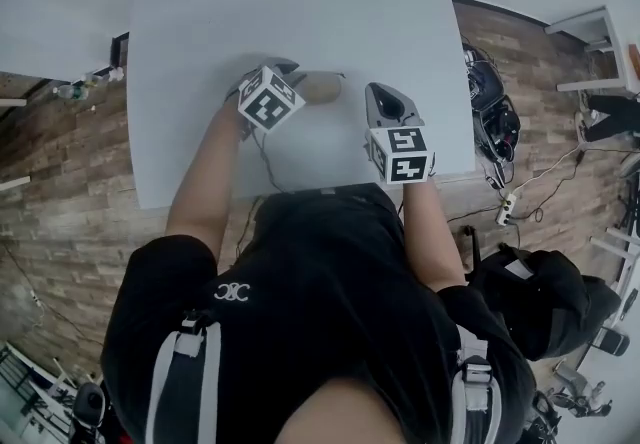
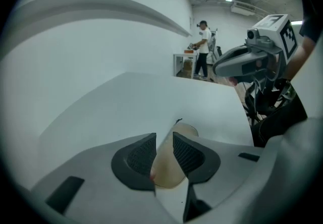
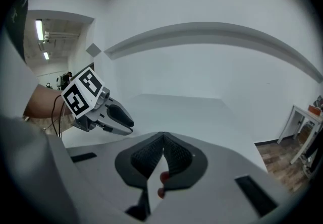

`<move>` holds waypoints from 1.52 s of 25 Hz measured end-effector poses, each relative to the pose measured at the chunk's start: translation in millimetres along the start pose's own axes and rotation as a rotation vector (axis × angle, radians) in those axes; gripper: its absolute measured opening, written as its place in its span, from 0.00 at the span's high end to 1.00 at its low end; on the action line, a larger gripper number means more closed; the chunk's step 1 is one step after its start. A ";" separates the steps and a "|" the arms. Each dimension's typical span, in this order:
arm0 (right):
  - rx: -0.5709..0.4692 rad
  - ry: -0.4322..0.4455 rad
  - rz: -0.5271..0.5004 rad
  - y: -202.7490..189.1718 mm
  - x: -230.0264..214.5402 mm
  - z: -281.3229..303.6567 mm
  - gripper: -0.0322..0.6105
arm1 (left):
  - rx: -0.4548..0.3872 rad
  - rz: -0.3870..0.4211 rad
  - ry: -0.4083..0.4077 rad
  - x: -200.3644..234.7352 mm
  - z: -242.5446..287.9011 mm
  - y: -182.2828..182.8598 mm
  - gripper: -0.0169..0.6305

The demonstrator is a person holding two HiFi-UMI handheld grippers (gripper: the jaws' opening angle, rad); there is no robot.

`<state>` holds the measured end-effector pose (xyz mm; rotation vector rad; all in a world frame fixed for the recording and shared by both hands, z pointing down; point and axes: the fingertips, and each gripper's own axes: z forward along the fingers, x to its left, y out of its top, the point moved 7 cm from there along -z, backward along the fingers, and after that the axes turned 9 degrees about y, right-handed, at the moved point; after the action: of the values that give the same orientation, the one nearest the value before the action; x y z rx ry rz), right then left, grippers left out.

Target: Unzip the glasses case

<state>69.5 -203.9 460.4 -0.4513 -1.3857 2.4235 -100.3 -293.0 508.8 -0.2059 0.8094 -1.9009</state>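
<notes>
Black shirt (image 1: 330,282) fills the bottom of my head view; past it both grippers hang over the table (image 1: 200,12). On it the glasses case (image 1: 322,87) lies near the table's middle, long axis roughly along the near edge, its left end hidden under the left gripper (image 2: 164,136). That gripper's jaws stand slightly apart, pointing down at the case, which shows through the gap; I see no pad pressing on it. A small dark tab (image 2: 178,120), which I take for the zip pull, sits at the case's end toward the right gripper (image 3: 162,137). That one's jaws are together on nothing, and it hangs right of the case, closer to the near edge. So I judge left steadies, right reaches left for the pull.
</notes>
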 end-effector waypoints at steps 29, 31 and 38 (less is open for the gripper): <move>0.112 0.100 0.033 -49.8 -43.2 -17.2 0.94 | 0.446 0.403 -0.646 -83.8 88.6 -12.9 0.37; 0.115 0.116 0.025 -49.7 -38.5 -16.3 0.94 | 0.446 0.439 -0.651 -93.3 87.1 -21.1 0.37; 0.128 0.154 -0.016 -46.8 -26.5 -14.8 0.94 | 0.297 0.459 -0.584 -94.9 78.5 -23.0 0.49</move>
<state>104.8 -180.9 496.9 -0.5790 -1.1594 2.3914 -35.4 -240.3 602.2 -0.3372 0.1534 -1.3921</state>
